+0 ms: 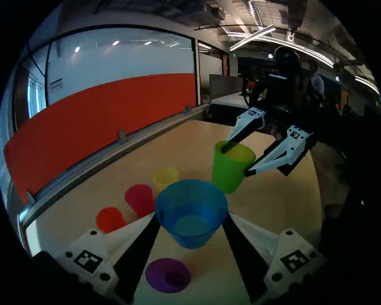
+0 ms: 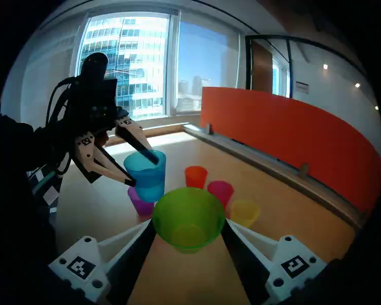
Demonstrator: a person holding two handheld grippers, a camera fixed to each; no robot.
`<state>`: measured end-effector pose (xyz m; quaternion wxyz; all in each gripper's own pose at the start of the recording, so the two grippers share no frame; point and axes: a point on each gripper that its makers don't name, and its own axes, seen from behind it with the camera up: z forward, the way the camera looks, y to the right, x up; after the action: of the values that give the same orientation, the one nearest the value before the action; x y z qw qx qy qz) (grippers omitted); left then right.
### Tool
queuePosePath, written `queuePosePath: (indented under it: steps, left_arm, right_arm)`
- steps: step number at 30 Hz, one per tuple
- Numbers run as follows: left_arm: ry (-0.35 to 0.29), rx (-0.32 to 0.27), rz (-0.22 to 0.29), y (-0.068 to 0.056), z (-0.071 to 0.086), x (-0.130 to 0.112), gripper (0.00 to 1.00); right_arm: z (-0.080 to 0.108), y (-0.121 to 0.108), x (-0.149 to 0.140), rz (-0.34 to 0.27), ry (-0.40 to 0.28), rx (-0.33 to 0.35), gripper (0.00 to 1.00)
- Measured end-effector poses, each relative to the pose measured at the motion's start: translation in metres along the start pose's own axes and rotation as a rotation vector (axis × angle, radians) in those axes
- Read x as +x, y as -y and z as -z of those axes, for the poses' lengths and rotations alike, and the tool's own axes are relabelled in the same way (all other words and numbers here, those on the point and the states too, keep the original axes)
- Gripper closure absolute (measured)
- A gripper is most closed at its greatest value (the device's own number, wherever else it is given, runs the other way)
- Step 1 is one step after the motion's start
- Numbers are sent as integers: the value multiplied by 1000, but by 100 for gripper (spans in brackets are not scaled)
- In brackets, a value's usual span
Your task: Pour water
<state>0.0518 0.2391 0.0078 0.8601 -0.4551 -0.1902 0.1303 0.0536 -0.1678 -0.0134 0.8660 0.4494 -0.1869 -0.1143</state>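
My left gripper [image 1: 190, 218] grips the blue cup [image 1: 191, 206] upright; the green cup [image 1: 230, 170], gripped by my right gripper [image 2: 188, 224], stands just ahead.

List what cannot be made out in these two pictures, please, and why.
Purple cup: right gripper view, mostly hidden behind the blue cup.
Water level in the green cup: right gripper view, unclear through its tinted wall.
Person holding the right gripper: left gripper view, too dark to make out.
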Motion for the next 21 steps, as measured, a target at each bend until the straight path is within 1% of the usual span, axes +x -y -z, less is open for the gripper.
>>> queuePosePath:
  steps: [5, 8, 21]
  left_arm:
    - [-54, 17, 26, 4, 7, 11, 15]
    - [-77, 19, 40, 4, 10, 16, 15]
    - [-166, 50, 59, 12, 29, 35, 15]
  right_arm:
    - [2, 1, 15, -5, -47, -9, 9]
    - [2, 2, 21, -8, -67, -11, 8]
    - [8, -2, 46, -7, -166, -41, 8]
